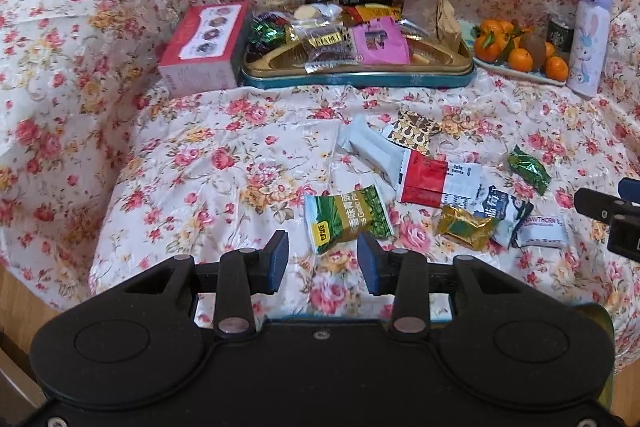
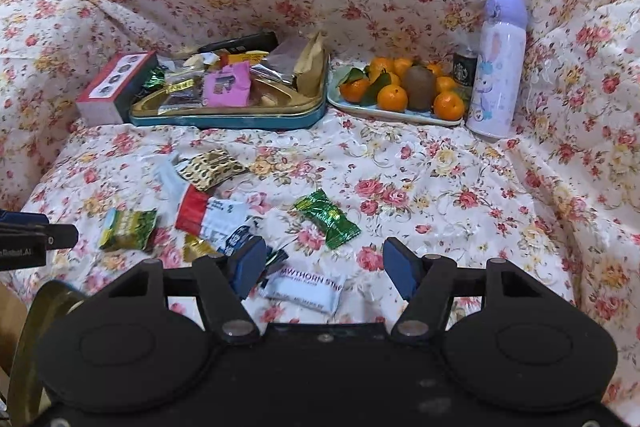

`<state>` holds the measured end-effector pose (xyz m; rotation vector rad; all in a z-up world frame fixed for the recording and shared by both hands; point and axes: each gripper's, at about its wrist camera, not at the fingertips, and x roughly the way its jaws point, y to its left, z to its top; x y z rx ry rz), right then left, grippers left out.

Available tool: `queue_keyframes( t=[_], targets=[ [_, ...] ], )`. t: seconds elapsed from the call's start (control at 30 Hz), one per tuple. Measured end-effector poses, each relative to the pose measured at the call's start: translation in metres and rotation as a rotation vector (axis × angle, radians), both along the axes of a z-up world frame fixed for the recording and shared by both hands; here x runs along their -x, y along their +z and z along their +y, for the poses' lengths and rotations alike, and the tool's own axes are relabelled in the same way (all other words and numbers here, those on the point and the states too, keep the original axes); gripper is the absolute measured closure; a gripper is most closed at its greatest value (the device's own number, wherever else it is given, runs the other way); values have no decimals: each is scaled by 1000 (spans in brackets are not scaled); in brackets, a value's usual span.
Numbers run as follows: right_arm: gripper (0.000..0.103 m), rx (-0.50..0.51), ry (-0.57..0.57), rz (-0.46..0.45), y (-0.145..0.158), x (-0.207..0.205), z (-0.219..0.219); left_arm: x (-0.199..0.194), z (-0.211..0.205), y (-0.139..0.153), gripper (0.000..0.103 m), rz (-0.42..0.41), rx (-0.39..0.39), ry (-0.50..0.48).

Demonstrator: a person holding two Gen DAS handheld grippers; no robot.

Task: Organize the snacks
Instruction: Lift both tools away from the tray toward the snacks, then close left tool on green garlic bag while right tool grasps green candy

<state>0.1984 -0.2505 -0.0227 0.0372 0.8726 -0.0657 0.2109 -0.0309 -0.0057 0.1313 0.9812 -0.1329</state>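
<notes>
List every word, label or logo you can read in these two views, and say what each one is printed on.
"HAWTHORN S…", cut off at the end: white snack packet in front of the right claw.
"…s Garlic F…", partial, beside Chinese print too blurred to quote: green packet ahead of the left claw.
"…Robot.AI", partial: black body of the left claw, at the edge of the right wrist view.
Round green logo, wording unreadable: dark can.
Red-and-white packet, pink packet, red box: print too small.
</notes>
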Motion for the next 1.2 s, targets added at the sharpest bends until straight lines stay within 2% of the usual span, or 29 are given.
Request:
queue_keyframes(
  t=[0.3,0.5,0.7,0.83,1.2],
  targets=[
    [43,-71,13,40,-19,-34,-8,-23,-2,-13,55,11,-1,-46],
    [48,-34,66,123,-39,-55,-7,-33,1,-22,55,24,-2,-52],
    [52,29,156,121,-54,-68,1,-39,1,-29,55,31,-4,-71],
    [65,32,175,135,-63,-78,2,-40,2,-32,55,32,0,-96],
    [63,-16,164,129,-74,-96,-4,-35,1,-36,55,25,-5,-197]
  ],
)
